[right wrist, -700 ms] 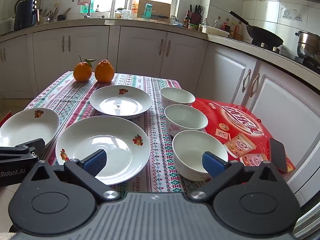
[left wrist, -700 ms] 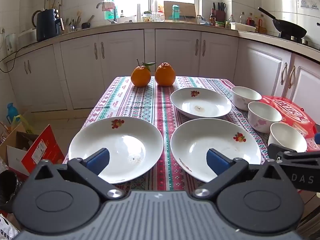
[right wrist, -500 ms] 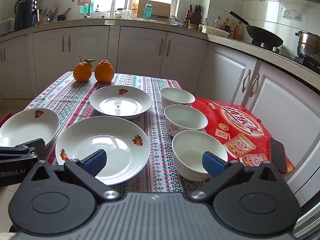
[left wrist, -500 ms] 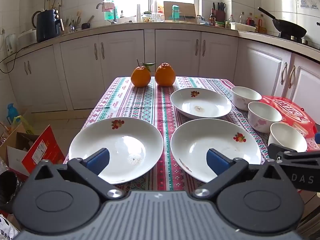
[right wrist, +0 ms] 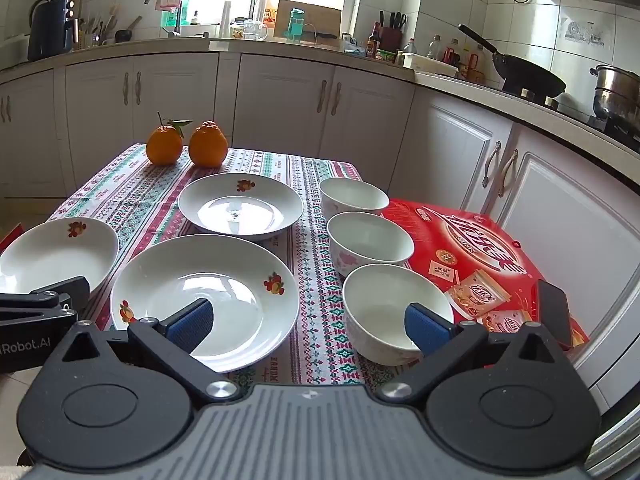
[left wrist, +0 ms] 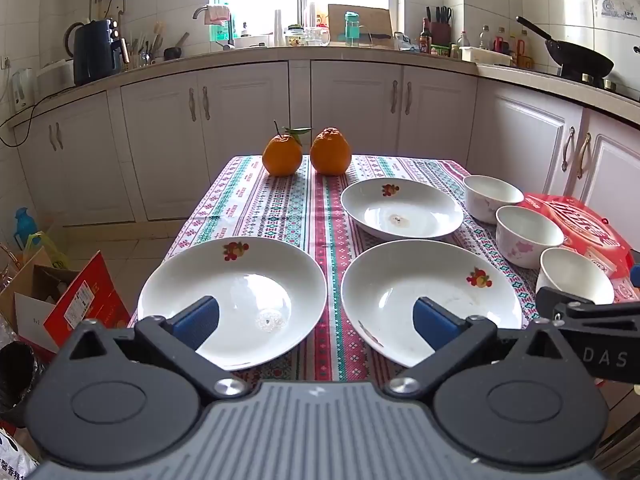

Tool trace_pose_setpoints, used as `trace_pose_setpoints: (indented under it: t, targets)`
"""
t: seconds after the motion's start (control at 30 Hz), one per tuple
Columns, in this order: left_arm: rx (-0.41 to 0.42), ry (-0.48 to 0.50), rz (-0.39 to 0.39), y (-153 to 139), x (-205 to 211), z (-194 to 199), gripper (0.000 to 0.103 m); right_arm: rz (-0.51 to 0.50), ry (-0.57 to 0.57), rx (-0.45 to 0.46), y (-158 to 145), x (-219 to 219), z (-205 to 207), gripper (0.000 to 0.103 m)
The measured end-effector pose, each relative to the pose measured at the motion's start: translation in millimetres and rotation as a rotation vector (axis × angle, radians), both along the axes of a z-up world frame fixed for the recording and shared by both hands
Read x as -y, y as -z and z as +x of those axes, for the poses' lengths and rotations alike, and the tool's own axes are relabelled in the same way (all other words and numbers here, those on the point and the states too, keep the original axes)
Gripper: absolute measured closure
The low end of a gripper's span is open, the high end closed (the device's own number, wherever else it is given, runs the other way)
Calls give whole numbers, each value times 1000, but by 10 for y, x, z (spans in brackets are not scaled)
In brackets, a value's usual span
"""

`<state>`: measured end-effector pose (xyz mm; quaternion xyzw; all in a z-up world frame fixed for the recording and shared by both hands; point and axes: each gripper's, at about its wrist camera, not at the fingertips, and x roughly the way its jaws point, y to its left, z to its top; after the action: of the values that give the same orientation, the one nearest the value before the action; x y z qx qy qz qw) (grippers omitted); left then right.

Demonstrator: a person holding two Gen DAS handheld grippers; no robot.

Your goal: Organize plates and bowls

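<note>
Change: nothing has shifted since the earlier frames; both views match them, so the sorting has not begun.
Left gripper (left wrist: 316, 320): jaws spread wide and empty, poised above the near edge of the striped tablecloth (left wrist: 256, 200).
Right gripper (right wrist: 307, 322): jaws likewise wide apart, holding nothing.
Plates: near-left plate (left wrist: 232, 300) and near-right plate (left wrist: 430, 300) lie side by side on the tablecloth; far plate (left wrist: 402, 210) sits behind the near-right one.
Bowls: far bowl (right wrist: 354, 198), middle bowl (right wrist: 370, 242) and near bowl (right wrist: 396, 312) line the tablecloth's right edge, beside the red box (right wrist: 480, 248).
Oranges (left wrist: 306, 152): at the tablecloth's far end.
Meaning: every dish lies single and unstacked; all stacking remains.
</note>
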<state>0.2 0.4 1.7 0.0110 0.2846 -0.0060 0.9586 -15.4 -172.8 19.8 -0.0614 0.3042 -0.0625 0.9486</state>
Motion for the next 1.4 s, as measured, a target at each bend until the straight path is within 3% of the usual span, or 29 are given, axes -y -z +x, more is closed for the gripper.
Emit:
trace_pose_setpoints:
  t: [1.4]
  targets:
    - [1, 0, 0, -3, -1, -5, 1, -4, 1, 4, -61, -1, -13, 0]
